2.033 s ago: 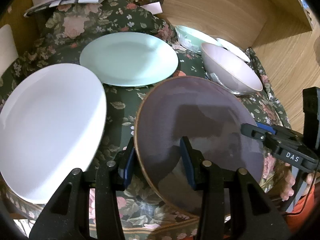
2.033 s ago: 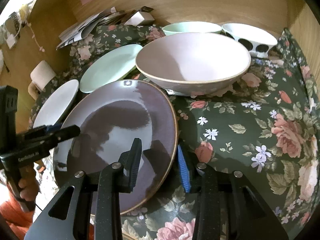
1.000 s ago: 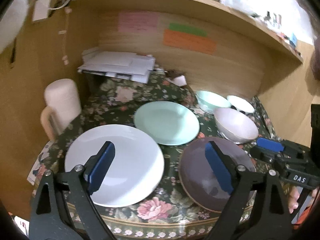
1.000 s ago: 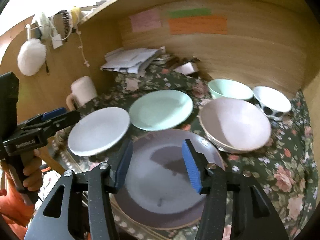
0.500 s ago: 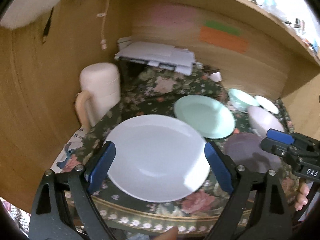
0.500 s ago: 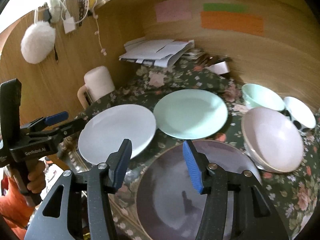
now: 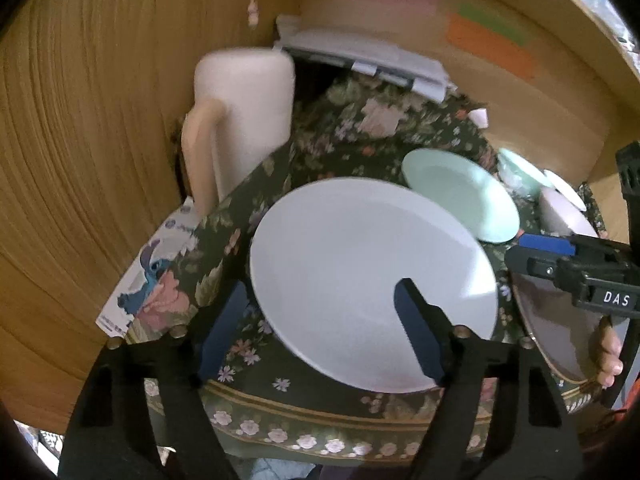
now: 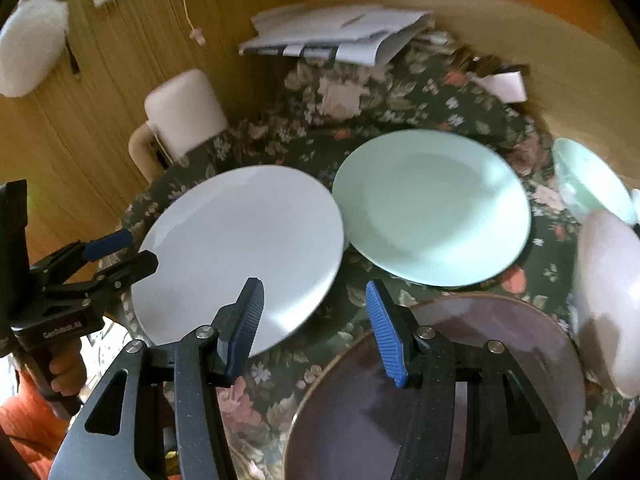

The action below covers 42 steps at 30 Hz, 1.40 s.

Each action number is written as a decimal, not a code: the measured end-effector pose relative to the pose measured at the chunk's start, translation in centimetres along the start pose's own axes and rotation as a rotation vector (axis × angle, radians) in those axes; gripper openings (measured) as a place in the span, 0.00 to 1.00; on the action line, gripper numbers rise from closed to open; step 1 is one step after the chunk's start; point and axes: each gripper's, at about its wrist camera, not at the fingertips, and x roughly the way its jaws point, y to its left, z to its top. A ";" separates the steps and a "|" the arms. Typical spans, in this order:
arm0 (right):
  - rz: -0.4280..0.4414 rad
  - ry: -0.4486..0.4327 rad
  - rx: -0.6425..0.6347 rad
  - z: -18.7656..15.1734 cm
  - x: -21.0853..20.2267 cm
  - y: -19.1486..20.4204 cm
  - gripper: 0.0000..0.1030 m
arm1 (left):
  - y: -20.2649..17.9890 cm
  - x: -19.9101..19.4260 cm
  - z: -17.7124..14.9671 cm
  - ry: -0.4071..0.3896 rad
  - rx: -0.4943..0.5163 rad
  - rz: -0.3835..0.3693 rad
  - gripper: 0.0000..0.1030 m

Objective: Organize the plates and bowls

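On the flowered cloth: dishes lie spread inside a wooden alcove.
White plate [image 7: 368,280]: flat at the near left edge of the cloth [image 7: 320,412], its far rim just beside the green plate.
Green plate [image 8: 432,208]: flat behind the white one, towards the back wall.
Purple plate [image 8: 460,384]: flat at the near right, gold-rimmed, beside the white plate without overlapping it.
Pale bowl [image 8: 608,296]: upright to the right of the purple plate; a green bowl [image 8: 592,180] stands behind it.
Left gripper [image 7: 320,320]: angled downward over the near left rim of the white plate; one blue finger [image 7: 416,332] hangs above the plate's face, the other sits outside the rim over the cloth. Its jaws have just been closing, with the plate's rim between them, but the pads are not pressing on it.
Left hand [image 8: 64,364]: wrapped round the gripper's handle at the table edge, an orange sleeve below it.
Right gripper [image 8: 312,320]: angled downward over the cloth between the white and purple plates, jaws partly apart, nothing held; the right finger [image 8: 384,336] hangs over the purple plate's rim.
Right hand [image 7: 608,356]: fingertips show round the handle, above the purple plate.
Mug [image 7: 244,120]: pale, standing by the left wall.
Papers [image 8: 336,32]: stacked at the back.
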 end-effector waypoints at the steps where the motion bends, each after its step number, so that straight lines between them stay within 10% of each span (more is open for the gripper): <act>1: -0.002 0.008 -0.004 0.1 0.4 0.0 0.48 | 0.3 0.4 -0.1 0.013 -0.008 -0.001 0.68; 17: 0.024 0.093 -0.027 1.0 3.9 -0.4 0.44 | 1.6 3.4 0.3 0.105 -0.042 -0.021 0.41; 23: 0.065 0.139 0.004 1.1 5.3 -0.7 0.30 | 1.7 3.4 0.5 0.110 -0.058 -0.030 0.41; 42: 0.016 0.071 -0.016 1.1 3.5 -0.6 0.29 | 1.1 3.0 1.0 0.090 -0.048 -0.048 0.41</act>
